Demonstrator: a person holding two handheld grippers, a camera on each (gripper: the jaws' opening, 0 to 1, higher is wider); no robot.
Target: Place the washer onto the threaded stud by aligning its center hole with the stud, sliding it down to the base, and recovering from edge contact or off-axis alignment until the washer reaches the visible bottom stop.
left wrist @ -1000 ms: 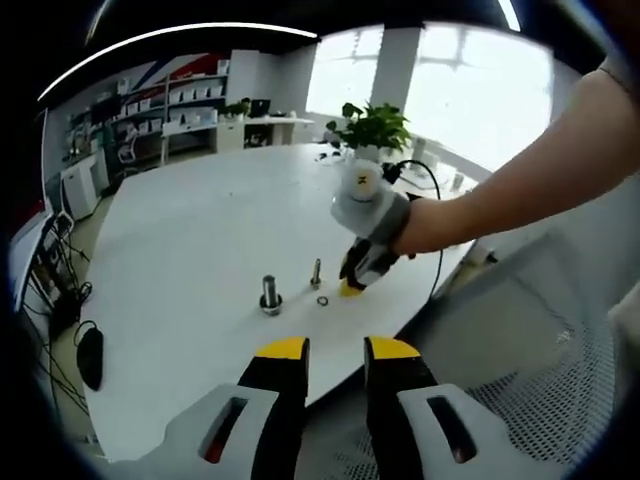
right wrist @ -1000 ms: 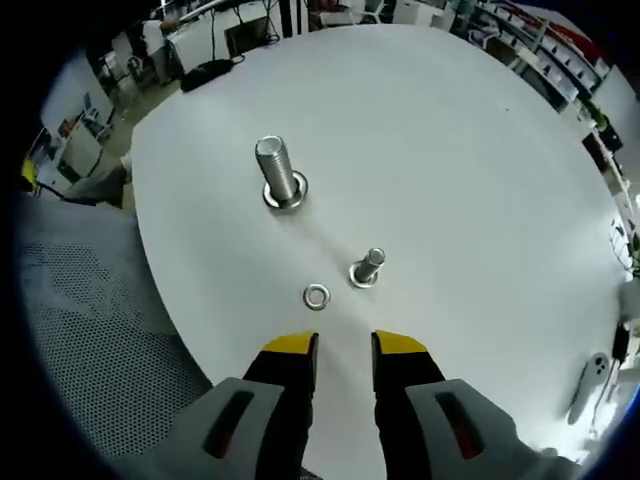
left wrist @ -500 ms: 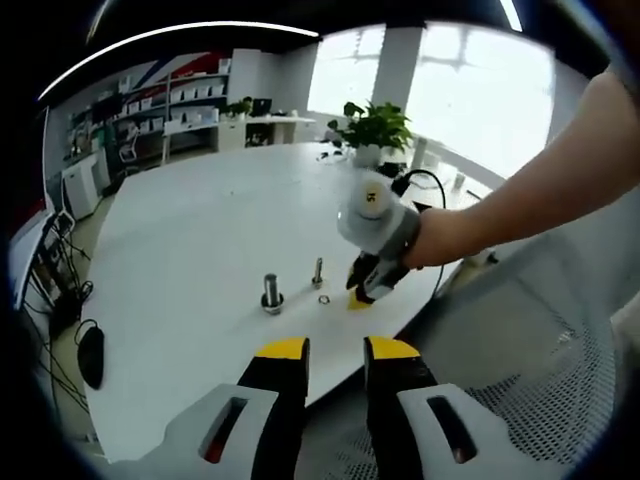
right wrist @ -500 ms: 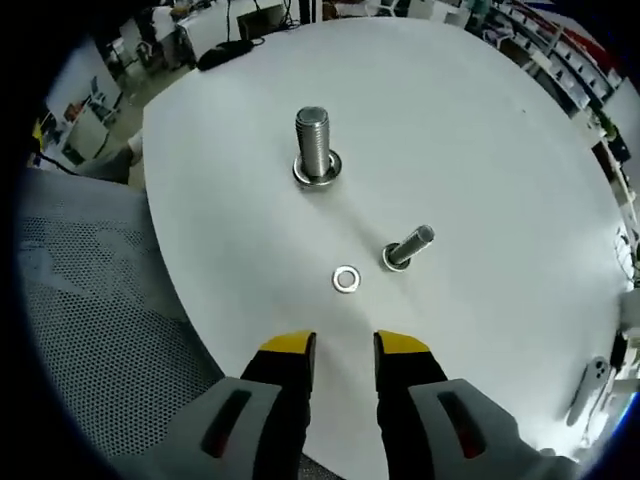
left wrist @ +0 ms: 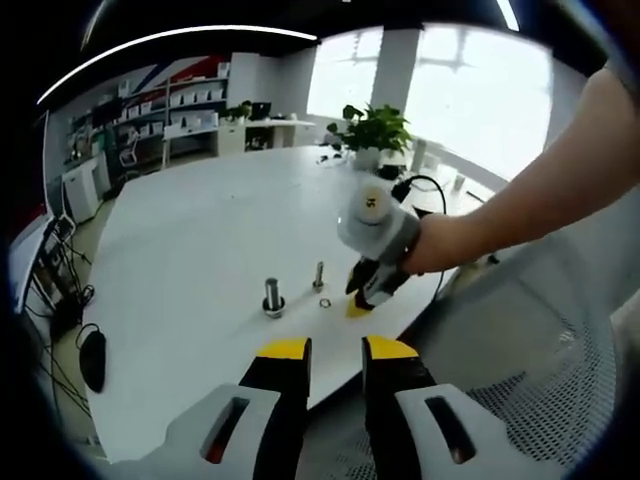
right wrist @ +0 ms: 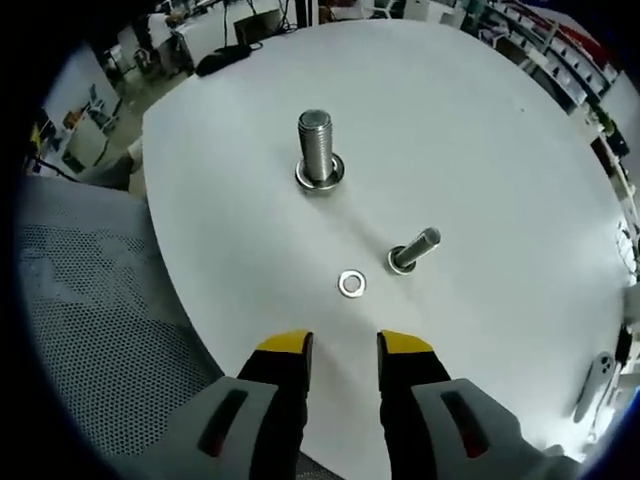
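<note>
A small steel washer (right wrist: 351,284) lies flat on the round white table (right wrist: 480,140), just ahead of my right gripper (right wrist: 345,345), whose yellow-tipped jaws stand open and empty. A thin threaded stud (right wrist: 413,250) stands right beside the washer, and a thick stud (right wrist: 317,150) with a collar at its base stands farther off. In the left gripper view the washer (left wrist: 323,303), thin stud (left wrist: 318,275) and thick stud (left wrist: 271,296) sit mid-table. The right gripper (left wrist: 357,305) hovers by the washer there, held by a hand. My left gripper (left wrist: 335,350) is open, back from the table edge.
A grey mesh chair (right wrist: 90,320) sits below the table edge. A black mouse (left wrist: 91,360) lies at the table's left edge. A potted plant (left wrist: 372,128) and a black cable (left wrist: 432,185) are at the far side. A white remote-like object (right wrist: 594,385) lies far right.
The right gripper view has drawn back slightly, so the washer and studs sit a little farther from the jaws. The left gripper view is nearly unchanged.
</note>
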